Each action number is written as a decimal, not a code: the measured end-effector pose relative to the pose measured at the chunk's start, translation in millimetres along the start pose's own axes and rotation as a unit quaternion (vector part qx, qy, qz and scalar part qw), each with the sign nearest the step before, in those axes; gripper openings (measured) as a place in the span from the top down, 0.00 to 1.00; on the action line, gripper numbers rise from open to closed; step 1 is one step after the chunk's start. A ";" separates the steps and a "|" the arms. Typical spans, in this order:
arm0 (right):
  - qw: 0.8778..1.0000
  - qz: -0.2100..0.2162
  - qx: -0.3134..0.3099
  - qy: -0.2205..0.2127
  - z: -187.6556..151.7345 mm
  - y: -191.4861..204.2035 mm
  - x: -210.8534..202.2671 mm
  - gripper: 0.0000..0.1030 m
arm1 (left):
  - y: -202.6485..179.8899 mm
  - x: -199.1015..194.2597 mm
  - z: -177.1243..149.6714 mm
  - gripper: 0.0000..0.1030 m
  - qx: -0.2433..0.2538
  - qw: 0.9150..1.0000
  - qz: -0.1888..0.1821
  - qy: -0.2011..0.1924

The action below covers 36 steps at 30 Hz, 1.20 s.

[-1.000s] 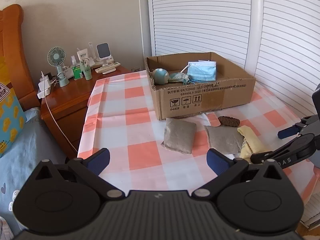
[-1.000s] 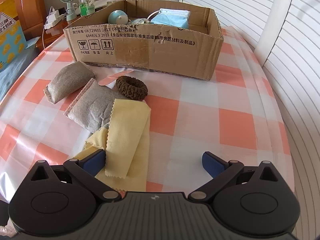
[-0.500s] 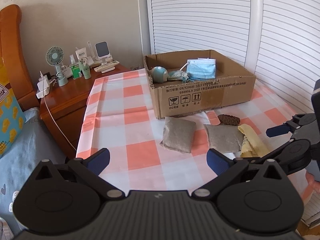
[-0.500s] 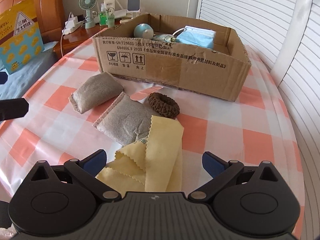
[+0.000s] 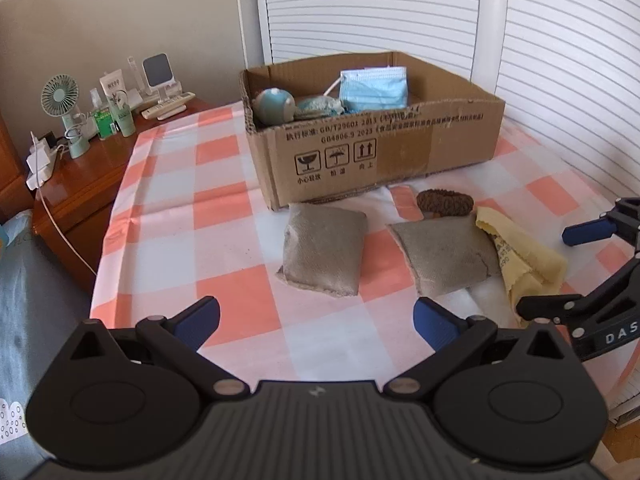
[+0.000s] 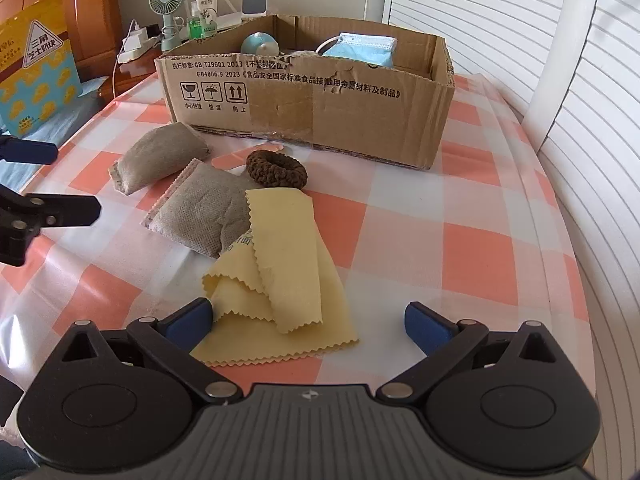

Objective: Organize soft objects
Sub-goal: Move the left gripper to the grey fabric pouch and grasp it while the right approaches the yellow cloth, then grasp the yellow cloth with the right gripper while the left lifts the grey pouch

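Two grey pouches lie on the checked cloth in front of a cardboard box (image 5: 376,152): the left pouch (image 5: 324,252) and the right pouch (image 5: 444,256). A brown scrunchie (image 6: 276,169) and a folded yellow cloth (image 6: 280,264) lie beside them. The box holds a blue face mask (image 5: 374,88), a teal ball (image 5: 274,104) and a small fabric item. My left gripper (image 5: 316,322) is open and empty, a little short of the left pouch. My right gripper (image 6: 308,320) is open and empty, its left fingertip at the edge of the yellow cloth.
A wooden nightstand (image 5: 80,176) at the far left holds a small fan (image 5: 60,100), bottles and a charger. White louvred doors (image 5: 560,60) stand behind and to the right. The table edge (image 6: 576,280) runs close on the right. A yellow bag (image 6: 36,68) lies on the bed.
The right gripper has drawn back from the box and swung left, so the yellow cloth now lies between its fingers. The left gripper has moved slightly closer to the pouches.
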State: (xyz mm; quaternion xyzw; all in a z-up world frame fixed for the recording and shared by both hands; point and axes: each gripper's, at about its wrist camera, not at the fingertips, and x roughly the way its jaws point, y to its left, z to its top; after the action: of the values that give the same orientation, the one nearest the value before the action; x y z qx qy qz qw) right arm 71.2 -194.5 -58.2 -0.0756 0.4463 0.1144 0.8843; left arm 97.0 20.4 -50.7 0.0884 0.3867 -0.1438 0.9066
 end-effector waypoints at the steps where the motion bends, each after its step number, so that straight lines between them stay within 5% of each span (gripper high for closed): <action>1: 1.000 0.000 -0.001 -0.004 -1.1 0.9 -0.5 0.00 | -0.3 6.1 -0.8 0.01 0.002 1.000 -0.005 0.006; 6: 1.000 0.003 -0.005 -0.014 -4.7 0.6 -1.4 0.00 | 4.1 29.0 -4.6 0.00 -0.009 0.999 -0.039 0.027; 21: 0.999 0.006 -0.004 -0.032 -8.7 1.7 -2.2 0.00 | 7.0 63.0 31.6 0.00 0.015 0.998 -0.053 0.018; 23: 0.999 0.006 -0.005 -0.034 -9.0 1.9 -2.3 0.00 | 5.5 64.2 34.9 0.04 0.018 0.998 -0.055 0.017; 26: 0.999 0.005 -0.004 -0.036 -9.7 2.6 -2.6 0.00 | 2.8 60.4 37.3 0.25 0.018 0.998 -0.060 0.008; 28: 0.999 0.003 -0.004 -0.037 -10.1 3.3 -2.7 0.00 | 1.3 57.0 39.2 0.54 0.014 0.998 -0.056 0.005; 36: 0.999 0.017 -0.015 -0.033 -6.8 8.7 -1.0 0.00 | 2.6 51.9 34.9 0.57 0.004 0.999 -0.051 0.007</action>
State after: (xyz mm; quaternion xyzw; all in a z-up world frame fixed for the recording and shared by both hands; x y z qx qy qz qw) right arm 63.1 -187.9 -61.7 -0.0777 0.4159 0.1384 0.8955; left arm 155.6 3.4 -64.4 0.0730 0.3961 -0.1904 0.8953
